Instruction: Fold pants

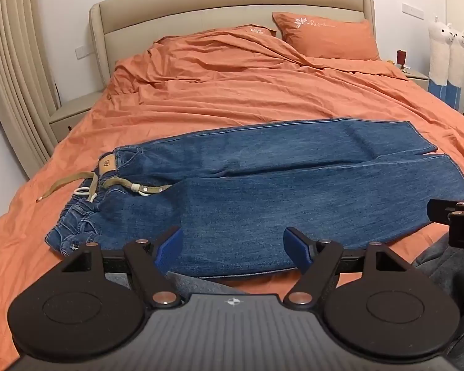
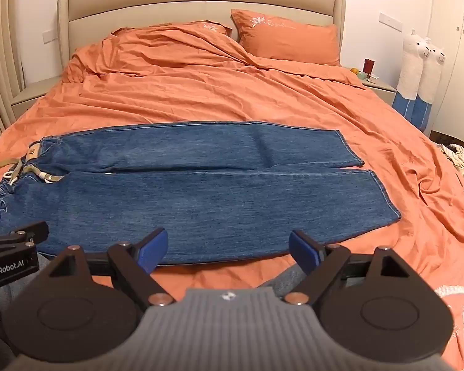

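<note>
Both grippers, left gripper (image 1: pixel 233 244) and right gripper (image 2: pixel 229 247), hang wide open and empty above the near edge of the blue jeans (image 1: pixel 294 191). These lie flat across the orange bedspread (image 1: pixel 232 92), waistband left, legs side by side. Probably best: pinch the near leg's outer seam at two spread points, then lift evenly onto the far leg.

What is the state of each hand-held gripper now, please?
Left hand-held gripper: open, holding nothing, above the jeans.
Right hand-held gripper: open, holding nothing.
</note>
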{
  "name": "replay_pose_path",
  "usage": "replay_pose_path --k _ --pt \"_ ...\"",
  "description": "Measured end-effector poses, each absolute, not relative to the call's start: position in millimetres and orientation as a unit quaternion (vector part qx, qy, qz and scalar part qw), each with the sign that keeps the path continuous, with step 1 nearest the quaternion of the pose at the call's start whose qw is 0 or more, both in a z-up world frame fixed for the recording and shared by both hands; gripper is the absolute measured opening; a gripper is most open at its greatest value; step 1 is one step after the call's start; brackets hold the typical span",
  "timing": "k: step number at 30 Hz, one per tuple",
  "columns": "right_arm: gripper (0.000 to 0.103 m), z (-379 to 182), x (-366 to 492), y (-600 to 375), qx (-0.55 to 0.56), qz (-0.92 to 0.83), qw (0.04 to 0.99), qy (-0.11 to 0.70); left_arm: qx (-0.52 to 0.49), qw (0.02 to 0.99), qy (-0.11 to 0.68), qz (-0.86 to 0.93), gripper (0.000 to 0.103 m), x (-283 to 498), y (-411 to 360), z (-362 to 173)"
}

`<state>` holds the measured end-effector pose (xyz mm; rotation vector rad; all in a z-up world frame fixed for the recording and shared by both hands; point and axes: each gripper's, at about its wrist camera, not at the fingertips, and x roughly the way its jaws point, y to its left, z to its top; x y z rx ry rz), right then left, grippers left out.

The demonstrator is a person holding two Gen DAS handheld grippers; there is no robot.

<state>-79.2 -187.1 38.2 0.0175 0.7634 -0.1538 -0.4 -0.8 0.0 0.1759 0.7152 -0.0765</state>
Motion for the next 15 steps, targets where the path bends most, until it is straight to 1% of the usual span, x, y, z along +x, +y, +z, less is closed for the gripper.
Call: replay_pose_path --k 3,4,15 --pt "0.082 39 -80 -186 0.009 -0.075 0.925 0.371 0.087 0.933 0.348 -0.042 0.084 -3 -5 0" --pt "0.082 39 -80 -186 0.009 -0.074 0.925 0.372 0.067 0.93 0.358 -0.042 0.084 1 2 0" --pt "0.082 45 -81 -174 0.006 -0.075 0.926 0.37 0.063 0.931 0.358 -0.04 0.084 1 5 -3"
